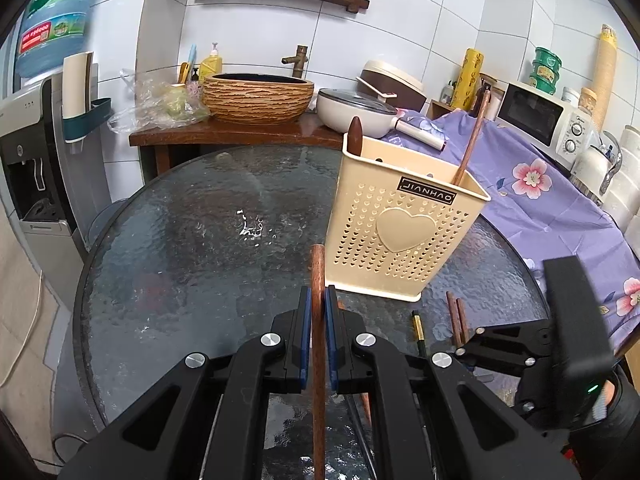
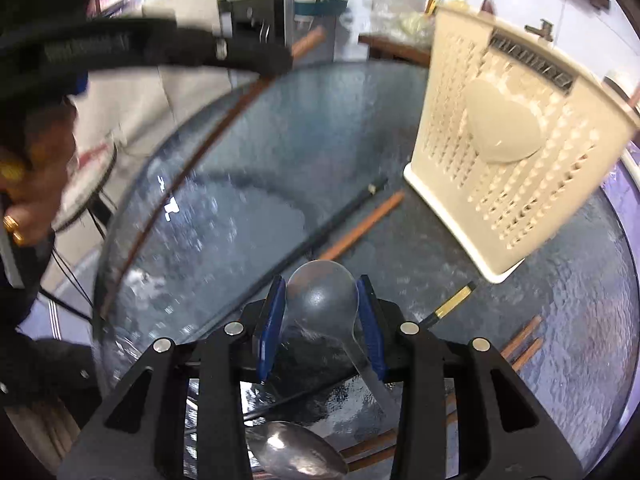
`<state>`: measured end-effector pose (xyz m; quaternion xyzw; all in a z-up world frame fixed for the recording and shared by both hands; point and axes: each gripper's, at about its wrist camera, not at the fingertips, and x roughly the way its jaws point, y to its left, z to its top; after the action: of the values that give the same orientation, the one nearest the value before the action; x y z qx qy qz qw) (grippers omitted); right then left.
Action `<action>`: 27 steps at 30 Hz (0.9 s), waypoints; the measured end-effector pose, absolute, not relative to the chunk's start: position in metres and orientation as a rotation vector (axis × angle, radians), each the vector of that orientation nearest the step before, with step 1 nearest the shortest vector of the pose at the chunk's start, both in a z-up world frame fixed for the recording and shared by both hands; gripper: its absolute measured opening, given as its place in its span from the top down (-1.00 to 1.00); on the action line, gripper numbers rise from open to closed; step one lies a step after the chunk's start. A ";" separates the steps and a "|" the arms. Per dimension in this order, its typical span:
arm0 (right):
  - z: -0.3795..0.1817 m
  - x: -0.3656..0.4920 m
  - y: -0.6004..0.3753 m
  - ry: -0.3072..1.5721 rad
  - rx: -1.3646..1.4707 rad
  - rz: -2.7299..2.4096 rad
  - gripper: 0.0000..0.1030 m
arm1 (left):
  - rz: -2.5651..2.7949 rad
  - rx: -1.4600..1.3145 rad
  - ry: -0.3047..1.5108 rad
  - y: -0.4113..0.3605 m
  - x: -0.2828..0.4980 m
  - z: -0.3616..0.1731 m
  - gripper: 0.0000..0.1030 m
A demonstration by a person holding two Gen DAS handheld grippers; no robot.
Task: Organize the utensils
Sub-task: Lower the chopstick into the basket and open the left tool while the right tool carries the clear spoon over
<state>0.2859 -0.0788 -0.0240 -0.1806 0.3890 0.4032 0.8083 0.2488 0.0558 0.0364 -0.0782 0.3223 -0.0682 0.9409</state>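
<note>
Two grips could slip: the left gripper (image 1: 319, 304) pinches a wooden chopstick (image 1: 318, 344), the right gripper (image 2: 322, 308) a spoon (image 2: 322, 300) by its rounded bowl, both short of the holder (image 1: 400, 224) on the desk (image 1: 180, 240).

A round glass table (image 1: 168, 248) carries a cream utensil basket (image 1: 396, 232), loose chopsticks (image 2: 362, 226) and a spoon (image 2: 300, 456).
</note>
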 end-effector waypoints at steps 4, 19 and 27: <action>-0.001 0.277 -0.094 0.764 -0.291 0.856 0.28 | -0.143 -0.161 0.638 0.057 0.244 0.044 0.87; 0.062 0.266 -0.133 0.616 -0.030 0.833 0.28 | -0.177 -0.159 0.529 0.052 0.226 0.086 0.88; 0.078 0.272 -0.138 0.604 0.117 0.867 0.28 | -0.207 -0.146 0.484 0.051 0.219 0.109 0.88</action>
<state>0.2721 -0.1381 0.0779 0.0557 0.2879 0.4135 0.8620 0.2195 0.0512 0.1088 -0.0721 0.2388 -0.1020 0.9630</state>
